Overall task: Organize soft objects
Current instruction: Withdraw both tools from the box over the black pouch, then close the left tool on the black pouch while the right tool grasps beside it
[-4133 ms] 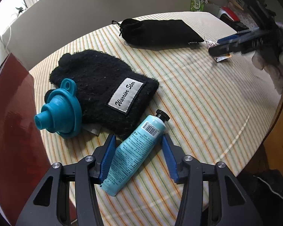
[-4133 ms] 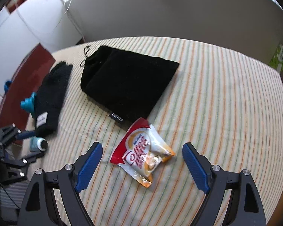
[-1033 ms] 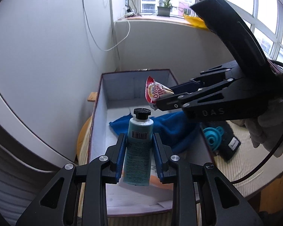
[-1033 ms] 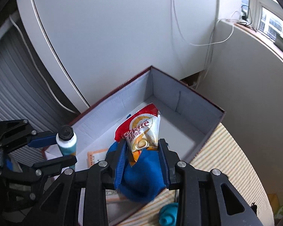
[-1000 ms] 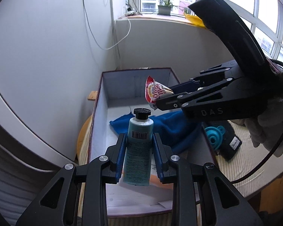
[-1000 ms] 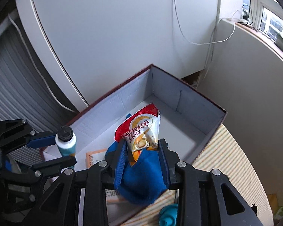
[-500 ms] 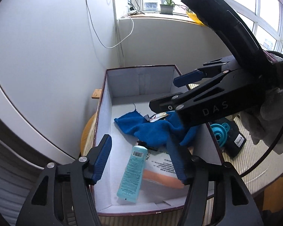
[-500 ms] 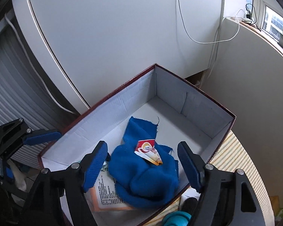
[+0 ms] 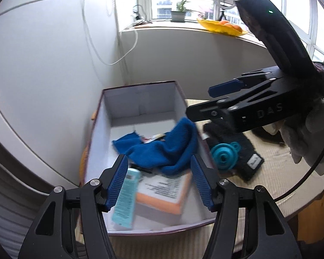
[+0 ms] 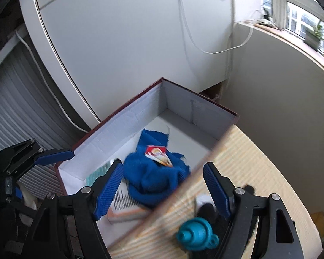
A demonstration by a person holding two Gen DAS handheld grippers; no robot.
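Note:
The white-lined, dark red box [image 9: 140,99] [image 10: 118,133] holds a crumpled blue cloth [image 9: 162,151] [image 10: 153,177]. A red and white creamer sachet [image 10: 158,156] [image 9: 153,138] lies on the cloth. A light blue tube [image 9: 125,200] [image 10: 97,174] rests in the box beside an orange and white booklet [image 9: 162,194]. My left gripper [image 9: 159,181] [image 10: 36,172] hangs open and empty above the box's near end. My right gripper [image 10: 163,185] [image 9: 207,101] is open and empty over the box's table-side wall.
A teal funnel [image 9: 223,154] [image 10: 194,235] lies on a black knitted glove [image 9: 237,146] [image 10: 207,211] on the striped tablecloth [image 10: 248,161] beside the box. A gloved hand [image 9: 308,133] holds the right gripper. White wall panels and a windowsill stand behind the box.
Both grippers opened: the tube dropped from the left and the sachet from the right into the box. Both grippers then drew back toward the table side.

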